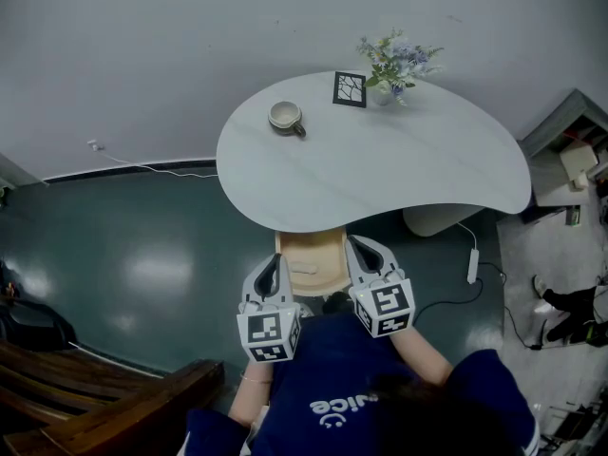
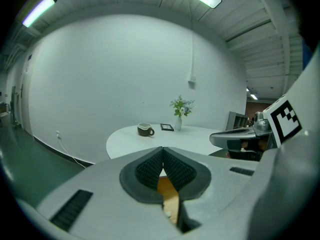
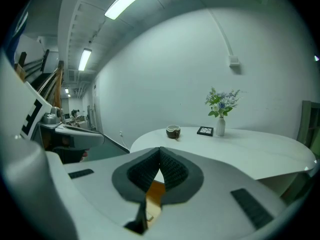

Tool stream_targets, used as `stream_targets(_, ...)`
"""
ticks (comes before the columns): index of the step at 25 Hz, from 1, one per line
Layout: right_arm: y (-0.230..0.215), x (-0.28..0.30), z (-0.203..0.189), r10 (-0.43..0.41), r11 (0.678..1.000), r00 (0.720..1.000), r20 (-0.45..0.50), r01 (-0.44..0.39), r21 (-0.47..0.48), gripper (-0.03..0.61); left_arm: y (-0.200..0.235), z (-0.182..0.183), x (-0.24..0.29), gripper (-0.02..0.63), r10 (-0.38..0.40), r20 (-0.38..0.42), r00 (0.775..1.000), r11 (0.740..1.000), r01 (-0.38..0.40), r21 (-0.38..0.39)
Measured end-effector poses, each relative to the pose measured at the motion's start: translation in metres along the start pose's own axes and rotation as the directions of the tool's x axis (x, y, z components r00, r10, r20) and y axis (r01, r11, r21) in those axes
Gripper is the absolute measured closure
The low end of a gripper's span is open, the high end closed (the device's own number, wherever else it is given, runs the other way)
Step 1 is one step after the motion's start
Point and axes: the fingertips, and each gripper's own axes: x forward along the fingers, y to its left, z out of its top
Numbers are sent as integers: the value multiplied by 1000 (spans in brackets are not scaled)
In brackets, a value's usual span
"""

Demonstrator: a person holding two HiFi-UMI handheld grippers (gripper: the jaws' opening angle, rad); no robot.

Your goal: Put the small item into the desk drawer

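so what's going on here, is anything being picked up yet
A person in a dark blue top holds two grey grippers at the near edge of a white rounded table. The left gripper and right gripper are both shut and empty, flanking a light wooden piece under the tabletop, possibly the drawer. A beige mug, small black frame and vase of flowers sit far across the top.

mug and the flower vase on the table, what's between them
A small dark-framed picture sits between the mug and the vase, nearer the vase; the head view shows it plainly.
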Motion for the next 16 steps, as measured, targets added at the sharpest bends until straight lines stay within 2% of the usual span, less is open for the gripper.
stream_targets(16,7,-4,-5,-9,1000,1000,0,9,-29,572,2,-9,-7,611,-1,-8,1000,1000,1,5)
